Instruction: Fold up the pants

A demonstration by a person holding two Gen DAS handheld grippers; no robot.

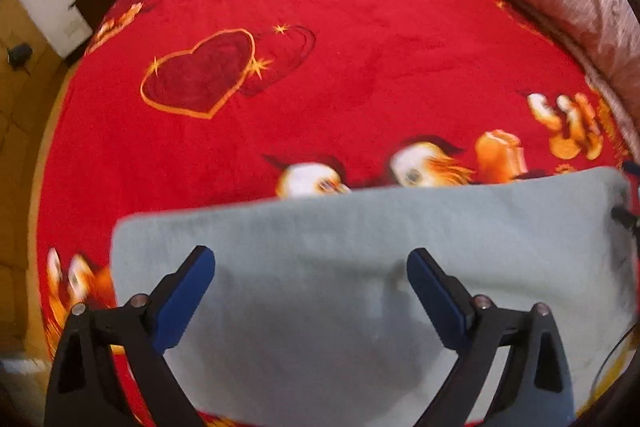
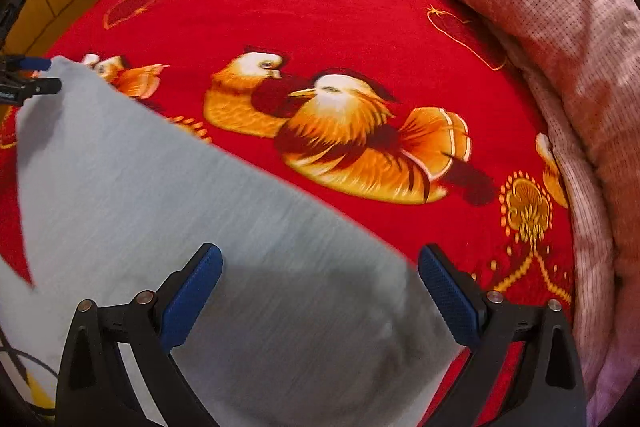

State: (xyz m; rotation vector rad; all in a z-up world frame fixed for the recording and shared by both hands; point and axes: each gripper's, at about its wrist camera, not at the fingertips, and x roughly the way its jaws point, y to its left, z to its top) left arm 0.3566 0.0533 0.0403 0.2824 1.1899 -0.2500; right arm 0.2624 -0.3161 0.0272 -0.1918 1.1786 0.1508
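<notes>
On red bedspread [image 1: 340, 27] | grey pants [image 1: 360, 247] | both hand-held grippers spread

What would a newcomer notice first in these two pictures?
The bright red bedspread fills both views, with orange ducks printed near its middle and a gold-edged heart further left. The light grey pants lie flat at the near edge, under both open grippers. A pink quilt is piled along the right side.

Pants [image 2: 224, 227]: grey knit cloth, matt, finely ribbed. Bedspread [image 1: 360, 47]: red plush cloth, soft nap, printed. Quilt [image 2: 560, 27]: pink crinkled cloth, small checks. Fingers [image 2: 448, 295]: blue pads, dotted texture, carried on matt black plastic with metal pins.
</notes>
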